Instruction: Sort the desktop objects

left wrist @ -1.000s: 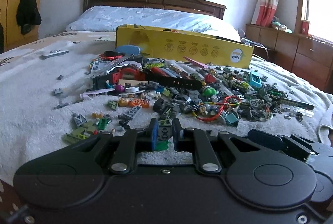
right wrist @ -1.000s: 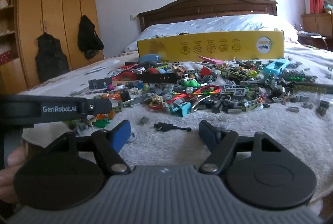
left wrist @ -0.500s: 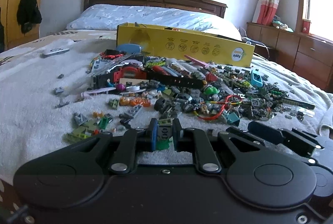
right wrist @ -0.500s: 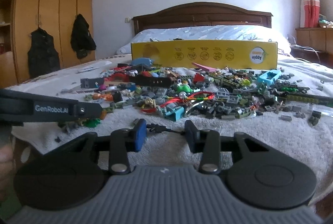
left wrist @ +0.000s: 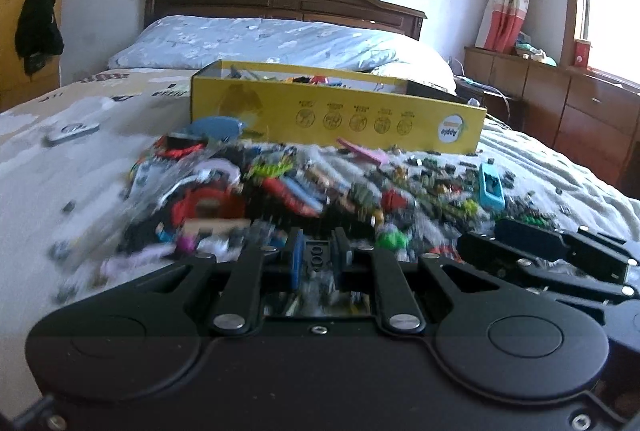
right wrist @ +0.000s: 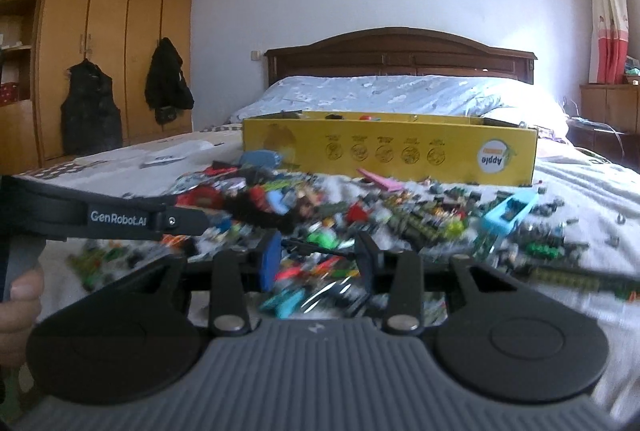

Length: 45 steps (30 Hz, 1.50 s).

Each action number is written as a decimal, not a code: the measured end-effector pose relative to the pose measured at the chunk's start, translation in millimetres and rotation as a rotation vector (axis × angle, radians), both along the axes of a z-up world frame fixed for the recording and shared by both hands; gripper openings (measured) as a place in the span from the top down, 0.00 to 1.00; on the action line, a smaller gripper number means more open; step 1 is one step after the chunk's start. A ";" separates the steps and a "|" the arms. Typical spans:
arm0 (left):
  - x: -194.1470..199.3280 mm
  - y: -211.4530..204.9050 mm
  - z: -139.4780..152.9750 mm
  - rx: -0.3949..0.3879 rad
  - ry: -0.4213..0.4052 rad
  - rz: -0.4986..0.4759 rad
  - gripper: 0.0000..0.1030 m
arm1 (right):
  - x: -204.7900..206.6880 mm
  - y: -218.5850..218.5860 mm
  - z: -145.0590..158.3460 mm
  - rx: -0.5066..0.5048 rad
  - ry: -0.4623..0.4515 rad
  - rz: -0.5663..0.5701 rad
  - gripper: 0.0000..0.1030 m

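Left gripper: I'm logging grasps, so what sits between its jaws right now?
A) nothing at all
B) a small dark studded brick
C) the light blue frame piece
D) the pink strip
B. In the left wrist view the left gripper has its jaws closed in on a small dark studded brick, while the light blue frame piece and the pink strip lie out on the bed.

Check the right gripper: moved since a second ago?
Yes. The right gripper went forward toward the yellow box, which looms larger; it now carries a thin black piece.
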State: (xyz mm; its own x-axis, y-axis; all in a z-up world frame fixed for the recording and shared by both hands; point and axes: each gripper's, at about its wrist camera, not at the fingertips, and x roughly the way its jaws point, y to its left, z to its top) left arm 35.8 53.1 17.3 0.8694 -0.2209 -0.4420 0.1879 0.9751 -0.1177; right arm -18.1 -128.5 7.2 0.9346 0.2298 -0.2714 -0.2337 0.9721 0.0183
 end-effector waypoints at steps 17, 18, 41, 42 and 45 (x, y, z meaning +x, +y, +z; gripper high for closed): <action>201.5 -52.1 68.5 0.041 -0.070 -0.013 0.87 | 188.2 -71.2 56.1 -0.018 0.078 -0.056 0.57; 215.4 -54.0 70.1 0.038 -0.069 -0.008 0.87 | 201.5 -73.6 58.4 -0.014 0.081 -0.059 0.57; 341.2 -58.5 49.0 0.051 0.013 0.175 0.30 | 330.0 -76.5 47.4 -0.026 0.099 -0.125 0.25; 338.1 -59.8 51.5 0.061 0.004 0.169 0.26 | 327.3 -77.2 48.9 -0.021 0.097 -0.124 0.25; 326.9 -66.2 60.0 0.101 -0.030 0.154 0.18 | 320.6 -80.5 54.1 -0.011 0.089 -0.122 0.22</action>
State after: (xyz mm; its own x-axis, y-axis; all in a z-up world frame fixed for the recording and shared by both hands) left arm 362.7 -13.1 77.3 0.9026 -0.0402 -0.4286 0.0377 0.9992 -0.0144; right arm 302.5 -209.0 61.3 0.9275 0.1123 -0.3567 -0.1115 0.9935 0.0230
